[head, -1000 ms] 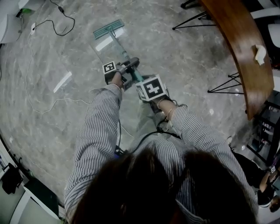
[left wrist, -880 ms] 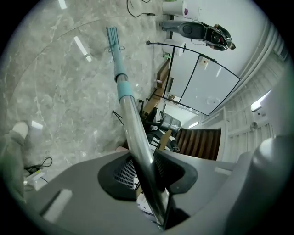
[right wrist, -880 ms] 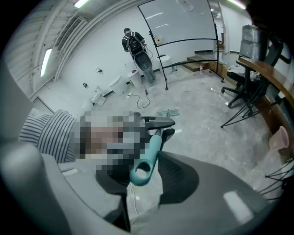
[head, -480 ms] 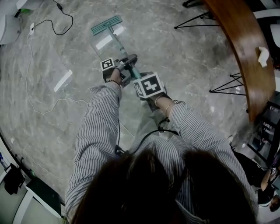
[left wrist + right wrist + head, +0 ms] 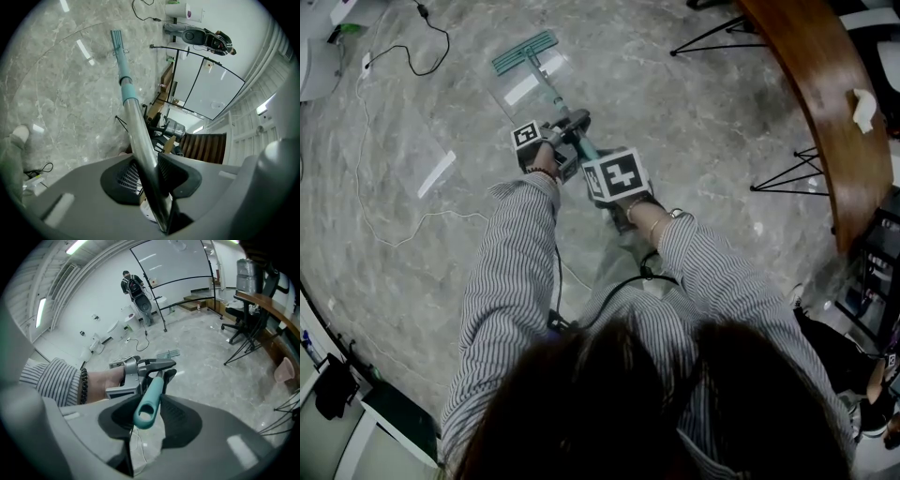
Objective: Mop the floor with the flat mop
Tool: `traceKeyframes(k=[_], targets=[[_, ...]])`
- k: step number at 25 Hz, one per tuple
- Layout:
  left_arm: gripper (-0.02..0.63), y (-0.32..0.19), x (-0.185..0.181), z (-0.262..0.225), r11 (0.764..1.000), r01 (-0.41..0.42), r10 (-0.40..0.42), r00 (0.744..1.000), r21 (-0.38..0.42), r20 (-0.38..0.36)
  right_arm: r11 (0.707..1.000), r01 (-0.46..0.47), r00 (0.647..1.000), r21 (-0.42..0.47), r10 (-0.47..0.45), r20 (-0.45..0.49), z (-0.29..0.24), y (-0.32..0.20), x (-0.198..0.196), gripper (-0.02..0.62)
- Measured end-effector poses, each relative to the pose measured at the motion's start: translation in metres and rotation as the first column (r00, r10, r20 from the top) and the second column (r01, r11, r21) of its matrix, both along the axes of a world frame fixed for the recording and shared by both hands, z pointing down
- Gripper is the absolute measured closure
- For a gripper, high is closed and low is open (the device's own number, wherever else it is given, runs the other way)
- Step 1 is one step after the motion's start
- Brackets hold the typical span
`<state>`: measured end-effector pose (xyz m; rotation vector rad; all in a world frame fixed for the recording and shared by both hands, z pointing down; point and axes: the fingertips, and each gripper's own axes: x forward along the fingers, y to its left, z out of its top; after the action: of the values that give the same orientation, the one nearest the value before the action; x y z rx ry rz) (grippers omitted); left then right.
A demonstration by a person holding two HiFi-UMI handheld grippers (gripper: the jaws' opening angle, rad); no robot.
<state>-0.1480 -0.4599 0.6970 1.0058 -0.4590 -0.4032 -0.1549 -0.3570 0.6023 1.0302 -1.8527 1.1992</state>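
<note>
Nearest the person, the right gripper [image 5: 150, 403] clamps the teal handle end [image 5: 143, 418]; just ahead, the left gripper [image 5: 149, 171] grasps the steel pole [image 5: 133, 112]; beyond, the mop head [image 5: 523, 51] has slid farther across the grey floor [image 5: 694, 122], a forward stroke apparently under way.

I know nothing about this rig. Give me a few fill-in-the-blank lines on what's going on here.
1. The left gripper and right gripper both clamp one tool: the flat ____.
2. The teal mop head lies on the marble ____.
3. The curved wooden table stands on the person's ____ side.

Missing words: mop; floor; right.
</note>
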Motion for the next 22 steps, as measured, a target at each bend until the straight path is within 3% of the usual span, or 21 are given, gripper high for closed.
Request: traceKeyframes(k=[12,22], targets=[[0.5,0.059,0.044,-0.002,1.0,-0.013,0.013,1.0,0.002,0.006,1.0,-0.008,1.0,0.006,0.008,-0.012,-0.003,0.057,0.048,0.476],[0.499,0.199,0.129,-0.014,0.999,0.028,-0.029,0.999,0.016,0.03,1.0,0.019,0.999,0.022,-0.02,0.039,-0.015,0.195,0.139,0.474]])
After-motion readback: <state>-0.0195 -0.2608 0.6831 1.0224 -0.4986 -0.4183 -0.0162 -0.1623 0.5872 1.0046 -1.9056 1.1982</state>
